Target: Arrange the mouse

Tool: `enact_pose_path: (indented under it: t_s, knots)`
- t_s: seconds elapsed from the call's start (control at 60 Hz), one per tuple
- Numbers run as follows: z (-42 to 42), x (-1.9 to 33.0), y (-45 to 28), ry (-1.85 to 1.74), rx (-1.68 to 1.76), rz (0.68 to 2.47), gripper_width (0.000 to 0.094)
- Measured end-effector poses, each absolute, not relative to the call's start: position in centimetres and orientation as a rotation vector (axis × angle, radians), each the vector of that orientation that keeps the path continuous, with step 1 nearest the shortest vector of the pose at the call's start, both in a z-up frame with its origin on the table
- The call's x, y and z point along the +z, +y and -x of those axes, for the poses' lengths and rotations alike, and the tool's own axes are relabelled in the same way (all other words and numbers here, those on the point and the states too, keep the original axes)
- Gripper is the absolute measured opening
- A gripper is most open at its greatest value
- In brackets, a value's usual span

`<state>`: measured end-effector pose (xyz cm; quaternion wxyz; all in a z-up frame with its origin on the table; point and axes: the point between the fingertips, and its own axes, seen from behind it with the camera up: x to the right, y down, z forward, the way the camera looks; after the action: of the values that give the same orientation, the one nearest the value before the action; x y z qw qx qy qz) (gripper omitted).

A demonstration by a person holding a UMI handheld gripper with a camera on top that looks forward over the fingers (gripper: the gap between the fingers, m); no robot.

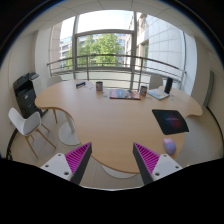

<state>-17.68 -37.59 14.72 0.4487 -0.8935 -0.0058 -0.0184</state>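
Big curved wooden desk (100, 125) fills the room, chairs around it, a dark mousepad (170, 120) on the far right side. The mouse (169, 147), I think, is that small pale thing just ahead of the right finger. Claw (112, 158) is spread wide, nothing in it. Looks like the approach step: next it'd need to swing right and drop over the mouse.
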Motion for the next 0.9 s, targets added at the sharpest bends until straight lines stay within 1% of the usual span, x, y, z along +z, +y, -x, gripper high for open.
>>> enact_pose_path:
  t_s: [0.117,0.25,0.383,0.5,0.6,0.7,0.9]
  knots:
    - [16.8,13.8,-38.6,0.016,-0.050,2.236,0.0848]
    - [13.3,10.9,-41.0,0.075,-0.062,2.284,0.0849]
    - [7.3,7.2,-43.5,0.124,-0.111,2.351,0.0847]
    - [0.5,4.2,-43.9,0.142,-0.183,2.377,0.0849]
    - [-4.8,2.4,-41.8,0.152,-0.222,2.363,0.0851]
    - [-8.8,1.6,-37.9,0.142,-0.228,2.317,0.0850]
    - [-13.5,-0.9,-30.7,0.104,-0.150,2.290,0.0834]
